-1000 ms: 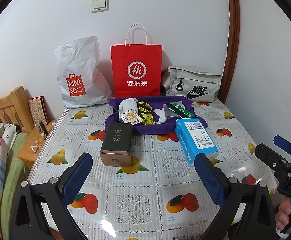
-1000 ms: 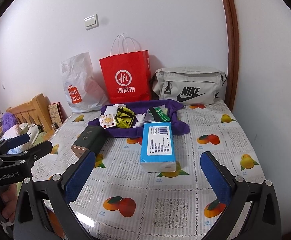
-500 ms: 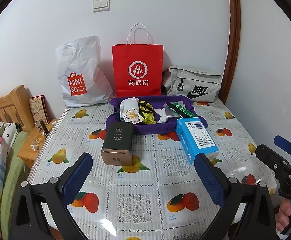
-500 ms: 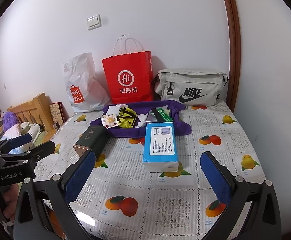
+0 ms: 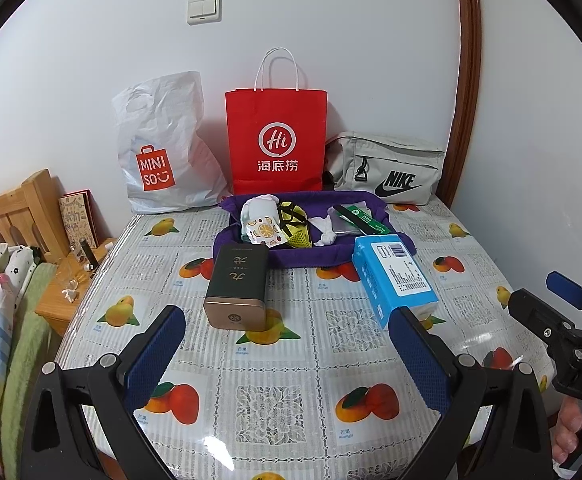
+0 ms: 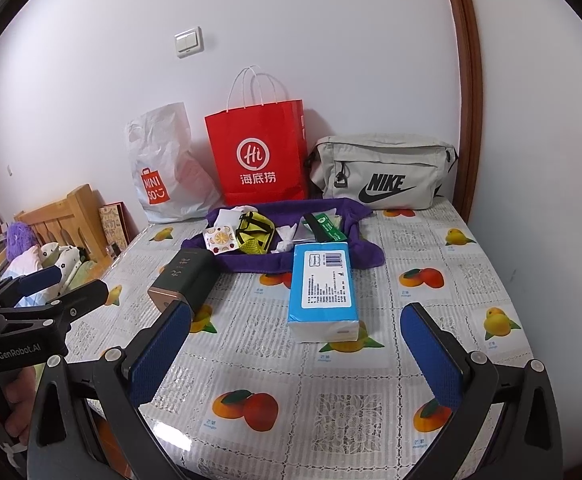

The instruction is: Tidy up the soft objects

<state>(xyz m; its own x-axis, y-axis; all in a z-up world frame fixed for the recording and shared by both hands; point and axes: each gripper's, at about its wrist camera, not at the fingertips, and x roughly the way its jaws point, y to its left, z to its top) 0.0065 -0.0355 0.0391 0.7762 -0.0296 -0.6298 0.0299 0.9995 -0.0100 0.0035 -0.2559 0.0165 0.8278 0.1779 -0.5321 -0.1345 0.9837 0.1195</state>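
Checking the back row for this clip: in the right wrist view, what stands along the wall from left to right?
White Miniso plastic bag → red paper bag → grey Nike bag. All three stand at the table's far edge, behind the purple cloth.

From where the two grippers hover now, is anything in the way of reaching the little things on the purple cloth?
Yes. A dark tin and a blue tissue pack lie on the table in front of the purple cloth, between it and both open grippers.
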